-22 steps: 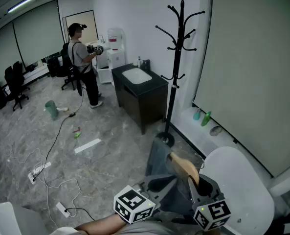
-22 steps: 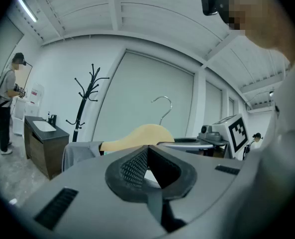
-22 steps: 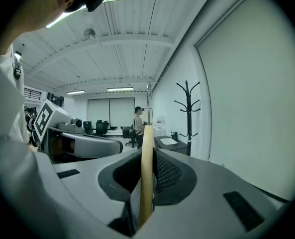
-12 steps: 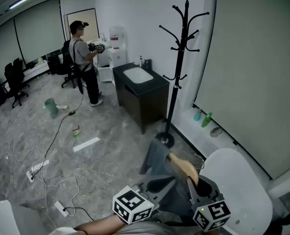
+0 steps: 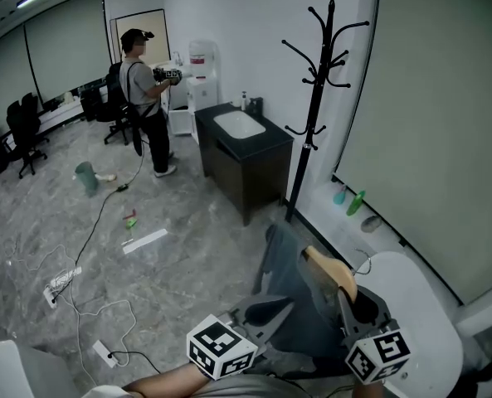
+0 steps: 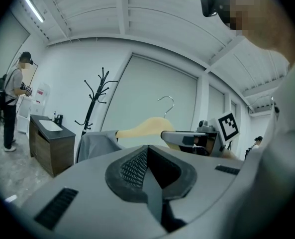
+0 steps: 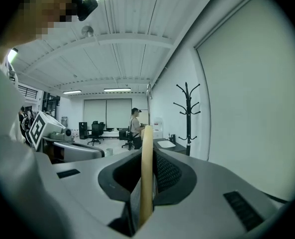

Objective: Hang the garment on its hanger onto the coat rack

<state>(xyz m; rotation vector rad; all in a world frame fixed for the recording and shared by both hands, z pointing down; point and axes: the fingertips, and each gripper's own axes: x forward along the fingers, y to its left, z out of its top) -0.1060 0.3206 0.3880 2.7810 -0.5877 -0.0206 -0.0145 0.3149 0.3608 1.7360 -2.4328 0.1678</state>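
A black coat rack (image 5: 316,114) stands by the wall, beyond the garment. My right gripper (image 5: 345,293) is shut on a pale wooden hanger (image 5: 333,272) that carries a grey garment (image 5: 291,293). In the right gripper view the hanger (image 7: 147,173) stands upright between the shut jaws of the right gripper (image 7: 148,158), with the coat rack (image 7: 188,118) ahead to the right. My left gripper (image 5: 266,312) hangs beside the cloth. Its own view shows the left gripper (image 6: 148,153) shut with nothing visible between the jaws, and beyond it the hanger (image 6: 142,128), the garment (image 6: 95,143) and the rack (image 6: 92,103).
A black cabinet with a white sink (image 5: 246,152) stands left of the rack. A person (image 5: 142,98) stands farther back. Cables and a power strip (image 5: 63,284) lie on the floor. A white rounded seat (image 5: 420,313) is at the lower right; bottles (image 5: 353,201) sit by the wall.
Both grippers with the hanger and garment have moved a little up and right in the head view. The garment now hides the rack's base.
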